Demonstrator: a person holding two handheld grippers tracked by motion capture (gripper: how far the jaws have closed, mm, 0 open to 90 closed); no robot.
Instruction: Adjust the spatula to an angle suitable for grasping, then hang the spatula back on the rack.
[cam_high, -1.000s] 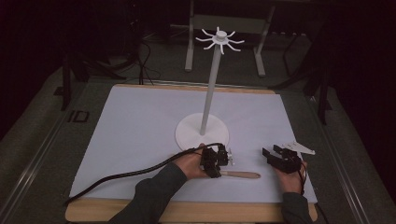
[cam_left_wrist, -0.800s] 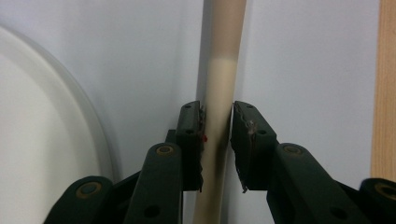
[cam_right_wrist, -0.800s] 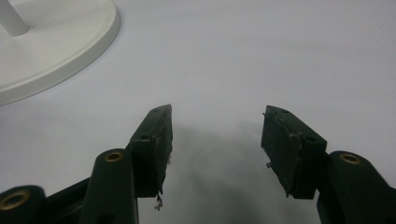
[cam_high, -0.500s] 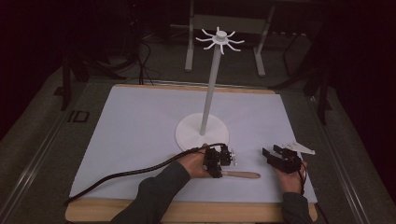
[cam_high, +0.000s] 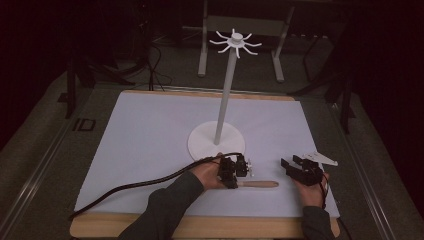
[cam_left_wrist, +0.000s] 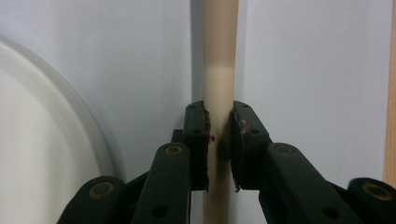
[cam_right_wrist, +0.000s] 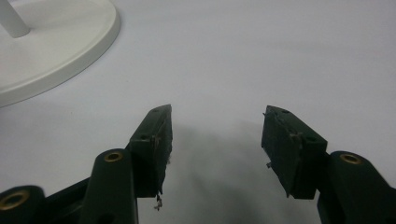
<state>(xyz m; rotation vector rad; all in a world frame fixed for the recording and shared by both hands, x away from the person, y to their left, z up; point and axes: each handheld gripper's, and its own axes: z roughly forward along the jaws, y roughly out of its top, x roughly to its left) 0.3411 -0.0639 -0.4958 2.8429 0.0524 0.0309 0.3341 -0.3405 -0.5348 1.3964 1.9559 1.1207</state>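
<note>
Left claw (cam_left_wrist: 219, 135) is clamped on a pale wooden handle (cam_left_wrist: 219, 70), one jaw pressed against each side of it; the handle runs straight ahead of the jaws over the white sheet (cam_left_wrist: 317, 70). From the high view, the left claw (cam_high: 235, 172) sits on the near part of the white sheet (cam_high: 150, 130), just in front of the round base of the white stand (cam_high: 216, 141), and the wooden handle (cam_high: 260, 184) lies flat on the sheet, extending from the claw toward the person's right. What lies at the gripped end of the handle cannot be made out. Right claw (cam_right_wrist: 217, 140) stands wide, jaws well apart with nothing between them, low over the bare sheet; the stand's base (cam_right_wrist: 56, 51) appears at upper left of that view. In the high view the right claw (cam_high: 302, 170) is near the sheet's right edge, apart from the handle's free end. The stand's upright pole carries a ring of curved hooks (cam_high: 235, 42) at its top. The sheet covers a wooden worktop (cam_high: 200, 227)
</note>
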